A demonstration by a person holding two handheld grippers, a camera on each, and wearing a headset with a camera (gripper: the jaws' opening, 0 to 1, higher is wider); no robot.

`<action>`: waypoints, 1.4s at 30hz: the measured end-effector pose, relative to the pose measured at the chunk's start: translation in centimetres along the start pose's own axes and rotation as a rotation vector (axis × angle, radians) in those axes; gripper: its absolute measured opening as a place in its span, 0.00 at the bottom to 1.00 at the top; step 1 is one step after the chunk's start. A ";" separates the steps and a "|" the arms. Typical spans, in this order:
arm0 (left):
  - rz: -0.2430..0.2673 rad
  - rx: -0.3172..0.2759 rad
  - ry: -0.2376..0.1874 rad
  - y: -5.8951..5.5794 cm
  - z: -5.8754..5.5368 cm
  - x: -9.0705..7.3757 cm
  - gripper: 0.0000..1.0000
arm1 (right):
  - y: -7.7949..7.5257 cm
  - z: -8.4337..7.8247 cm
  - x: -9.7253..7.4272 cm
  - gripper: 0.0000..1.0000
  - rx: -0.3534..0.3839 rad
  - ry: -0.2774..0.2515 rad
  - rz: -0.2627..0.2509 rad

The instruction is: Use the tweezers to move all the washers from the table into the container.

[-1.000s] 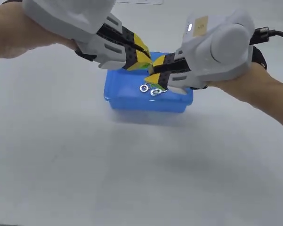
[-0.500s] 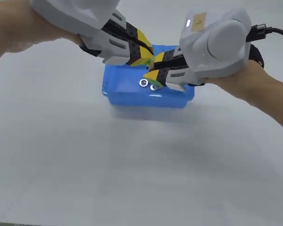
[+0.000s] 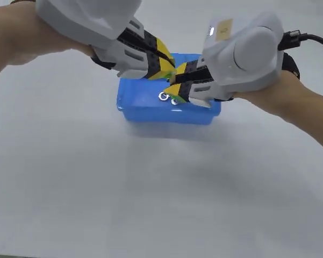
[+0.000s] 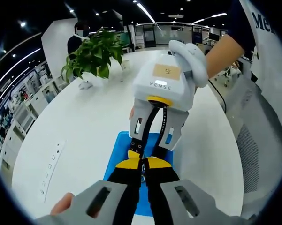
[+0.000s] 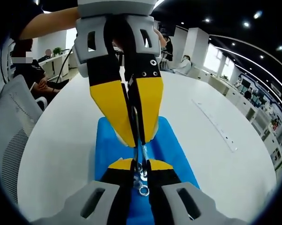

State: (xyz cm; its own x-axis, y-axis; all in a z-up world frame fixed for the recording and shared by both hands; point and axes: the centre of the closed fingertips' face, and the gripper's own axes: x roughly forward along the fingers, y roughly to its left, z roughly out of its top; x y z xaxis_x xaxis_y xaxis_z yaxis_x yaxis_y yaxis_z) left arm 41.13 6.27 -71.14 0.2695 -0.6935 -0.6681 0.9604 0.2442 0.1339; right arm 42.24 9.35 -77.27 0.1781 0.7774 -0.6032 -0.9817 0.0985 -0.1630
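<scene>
Left gripper (image 3: 165, 65) and right gripper (image 3: 175, 91) meet tip to tip, both pairs of jaws pinched narrow on the tweezers (image 5: 136, 126). Washers (image 3: 163, 96) lie just below their tips, inside the blue container (image 3: 150, 114).

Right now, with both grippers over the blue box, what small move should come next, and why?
Probably loosen the right gripper slightly. Its fingers and those of the left gripper both pinch the tweezers, whose tips hang over washers already lying inside the blue container, so anything carried would drop in.
</scene>
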 end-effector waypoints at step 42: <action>0.016 0.016 -0.078 -11.1 2.1 -4.6 0.07 | 10.3 1.7 -7.6 0.09 -0.088 0.072 0.059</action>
State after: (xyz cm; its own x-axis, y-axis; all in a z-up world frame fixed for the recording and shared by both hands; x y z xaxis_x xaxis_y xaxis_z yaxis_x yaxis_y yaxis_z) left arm 29.41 5.33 -68.02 0.2887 -0.7405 -0.6069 0.9568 0.2450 0.1562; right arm 30.71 5.56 -73.03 0.1278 0.7330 -0.6681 -0.9815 -0.0033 -0.1913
